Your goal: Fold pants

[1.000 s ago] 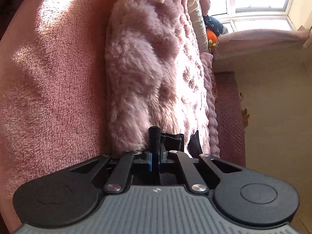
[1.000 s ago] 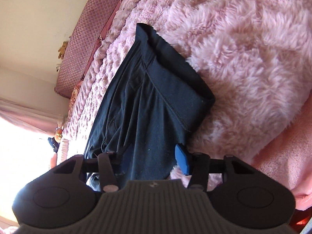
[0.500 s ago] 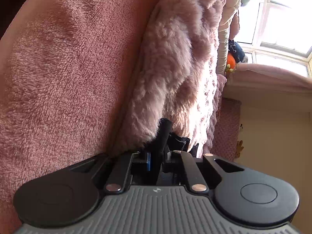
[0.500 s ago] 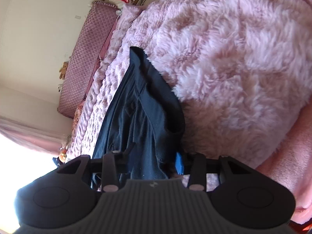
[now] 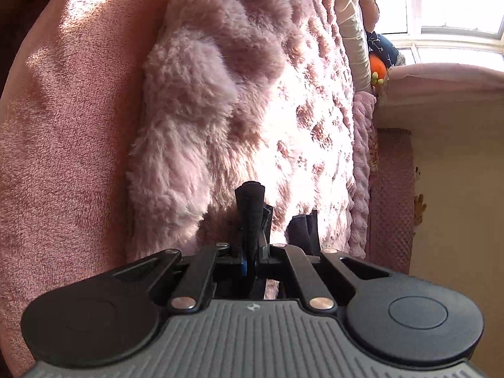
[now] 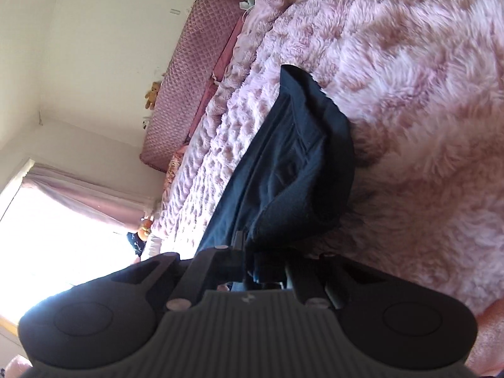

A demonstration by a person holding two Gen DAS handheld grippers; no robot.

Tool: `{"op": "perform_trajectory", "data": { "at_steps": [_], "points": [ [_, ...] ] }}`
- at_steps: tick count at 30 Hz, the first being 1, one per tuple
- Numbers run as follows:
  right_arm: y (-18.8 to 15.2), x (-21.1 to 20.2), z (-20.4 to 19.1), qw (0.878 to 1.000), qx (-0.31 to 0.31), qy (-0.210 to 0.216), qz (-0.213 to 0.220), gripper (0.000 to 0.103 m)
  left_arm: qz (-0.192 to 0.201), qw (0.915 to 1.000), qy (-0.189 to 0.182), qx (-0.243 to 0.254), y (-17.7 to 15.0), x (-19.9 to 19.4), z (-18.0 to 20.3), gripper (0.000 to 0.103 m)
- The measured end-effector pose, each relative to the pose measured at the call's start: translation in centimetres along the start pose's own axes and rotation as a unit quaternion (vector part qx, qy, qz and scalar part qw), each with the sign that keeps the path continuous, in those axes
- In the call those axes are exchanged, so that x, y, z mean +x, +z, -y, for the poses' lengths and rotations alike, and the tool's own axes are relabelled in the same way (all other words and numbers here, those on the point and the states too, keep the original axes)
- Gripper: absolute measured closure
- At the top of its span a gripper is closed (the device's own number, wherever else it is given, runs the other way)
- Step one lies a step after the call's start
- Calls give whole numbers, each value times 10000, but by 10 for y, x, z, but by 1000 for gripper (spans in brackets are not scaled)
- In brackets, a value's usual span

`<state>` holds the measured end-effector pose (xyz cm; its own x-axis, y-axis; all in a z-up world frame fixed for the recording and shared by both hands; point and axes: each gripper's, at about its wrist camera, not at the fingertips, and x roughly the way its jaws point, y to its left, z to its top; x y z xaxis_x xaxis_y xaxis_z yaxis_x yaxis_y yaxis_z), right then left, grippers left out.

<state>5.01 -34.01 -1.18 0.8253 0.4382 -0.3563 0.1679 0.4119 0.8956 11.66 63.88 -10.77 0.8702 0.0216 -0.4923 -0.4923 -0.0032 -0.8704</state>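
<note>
Where jaws gaped, right hand-held gripper [image 6: 252, 264] closed on pants [image 6: 293, 163], waistband lifted

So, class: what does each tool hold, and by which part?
Both hold the pants: left tool pinches a fabric fold, right tool the near edge.

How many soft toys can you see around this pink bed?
2. A brown teddy hangs by the quilted headboard; an orange toy sits near the window. More may be hidden.
</note>
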Motion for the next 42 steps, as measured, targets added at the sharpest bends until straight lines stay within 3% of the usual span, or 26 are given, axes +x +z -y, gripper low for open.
{"op": "perform_trajectory", "data": {
  "at_steps": [2,7,12,19,23,33,36,40,41,42],
  "points": [
    [11,7,-5,9999,100,51,90,103,-73,10000,-4,-66,0,2,9,100],
    [36,42,-21,9990,151,194,382,103,-154,9991,77,388,-13,15,50,100],
    [65,93,-29,9983,247,216,474,103,-41,9998,158,114,-14,43,87,100],
    [115,159,-24,9942,557,165,905,103,153,9996,198,-122,-12,76,100,100],
    [142,189,-30,9930,347,264,1093,103,-16,9983,566,145,-15,103,114,100],
    [185,249,-39,9915,131,486,1202,103,124,9997,224,58,-19,137,148,100],
    [192,258,-35,9916,131,265,1256,103,353,9983,406,213,-17,145,154,100],
    [196,293,-14,9944,402,-84,972,103,442,9951,852,-249,-18,169,132,98],
    [198,303,-8,9950,526,-219,817,101,519,9941,877,-383,-18,172,125,91],
    [201,310,-2,9948,699,-338,655,88,610,9934,822,-528,-19,174,117,81]
  ]
}}
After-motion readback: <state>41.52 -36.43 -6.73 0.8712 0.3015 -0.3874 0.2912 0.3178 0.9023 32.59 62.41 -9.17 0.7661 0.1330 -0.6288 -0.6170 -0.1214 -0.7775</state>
